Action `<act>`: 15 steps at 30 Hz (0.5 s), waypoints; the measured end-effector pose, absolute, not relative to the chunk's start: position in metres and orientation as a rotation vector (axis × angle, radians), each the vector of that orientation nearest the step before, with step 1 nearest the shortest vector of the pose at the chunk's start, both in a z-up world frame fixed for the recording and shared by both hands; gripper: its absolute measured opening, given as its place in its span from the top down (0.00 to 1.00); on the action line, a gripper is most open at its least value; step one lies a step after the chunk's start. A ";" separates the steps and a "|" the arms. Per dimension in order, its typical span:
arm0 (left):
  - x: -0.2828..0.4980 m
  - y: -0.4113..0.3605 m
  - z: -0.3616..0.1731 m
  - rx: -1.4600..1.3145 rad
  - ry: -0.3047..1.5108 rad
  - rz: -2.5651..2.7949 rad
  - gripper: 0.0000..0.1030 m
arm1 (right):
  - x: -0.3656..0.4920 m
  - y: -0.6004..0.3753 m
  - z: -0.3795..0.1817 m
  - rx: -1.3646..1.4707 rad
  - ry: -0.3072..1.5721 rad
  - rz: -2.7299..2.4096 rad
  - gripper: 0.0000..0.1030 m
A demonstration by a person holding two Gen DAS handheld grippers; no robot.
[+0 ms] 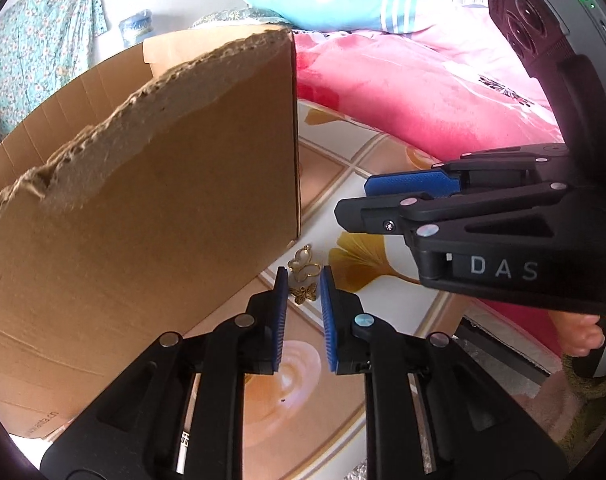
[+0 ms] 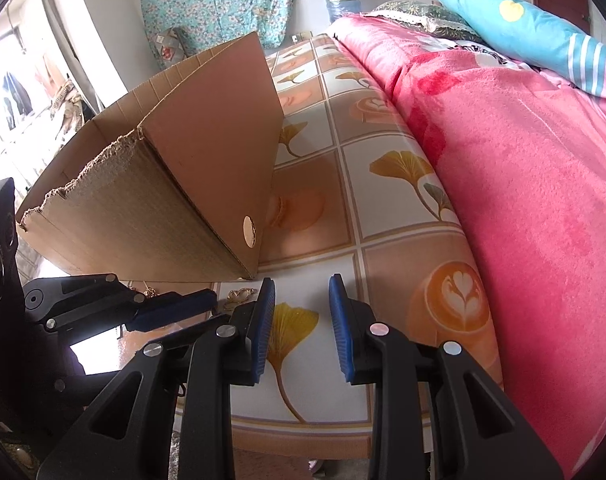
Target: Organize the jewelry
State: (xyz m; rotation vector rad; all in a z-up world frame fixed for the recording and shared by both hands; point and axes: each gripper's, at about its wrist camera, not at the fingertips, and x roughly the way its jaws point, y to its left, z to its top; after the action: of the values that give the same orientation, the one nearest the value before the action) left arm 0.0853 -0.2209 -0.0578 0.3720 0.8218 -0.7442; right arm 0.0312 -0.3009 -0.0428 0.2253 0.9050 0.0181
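A big cardboard box (image 1: pixel 151 184) crowds the left side of the bed, its top edge torn ragged and fuzzy, its brown wall smooth below. Its near corner sits just beside the jewelry and hems in the left gripper (image 1: pixel 303 276) on that side. From the right, the right gripper (image 1: pixel 387 196) reaches in across the scene, above and to the right of the charms, its blue ribbed pad facing up.

The jewelry lies on the mat at the foot of the box: a gold butterfly outline charm (image 1: pixel 302 265) and, just nearer, a smaller solid gold butterfly charm (image 1: pixel 305 293), thin cast metal, the two apparently touching. The left gripper's blue pads stand spread a little, one either side of the charms, gripping neither. In the right wrist view the right gripper (image 2: pixel 301 292) is spread wide over a yellow ginkgo leaf print, holding nothing, with the outline charm (image 2: pixel 241 294) off to its left by the box corner.

The surface is a glossy tiled-pattern mat (image 2: pixel 343 184) printed with ginkgo leaves and latte cups. A fuzzy pink blanket (image 2: pixel 523 160) is heaped along its right, a blue bolster pillow (image 2: pixel 515 16) at the far end, and floral cloth (image 2: pixel 215 0) hangs on the far wall.
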 end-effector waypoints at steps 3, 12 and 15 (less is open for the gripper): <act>0.085 -0.221 -0.057 0.372 0.825 -0.744 0.89 | 0.032 -0.301 -0.043 0.223 0.905 0.022 0.73; 0.080 -0.201 -0.055 0.362 0.852 -0.704 0.89 | 0.033 -0.288 -0.041 0.191 0.908 0.070 0.73; 0.078 -0.190 -0.055 0.348 0.867 -0.683 0.89 | 0.032 -0.280 -0.040 0.156 0.911 0.097 0.73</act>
State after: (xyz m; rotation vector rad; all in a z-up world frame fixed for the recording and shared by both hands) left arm 0.0784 -0.1898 -0.0547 0.3485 0.8669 -0.6830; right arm 0.0324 -0.2797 -0.0402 0.1557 0.9109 0.0970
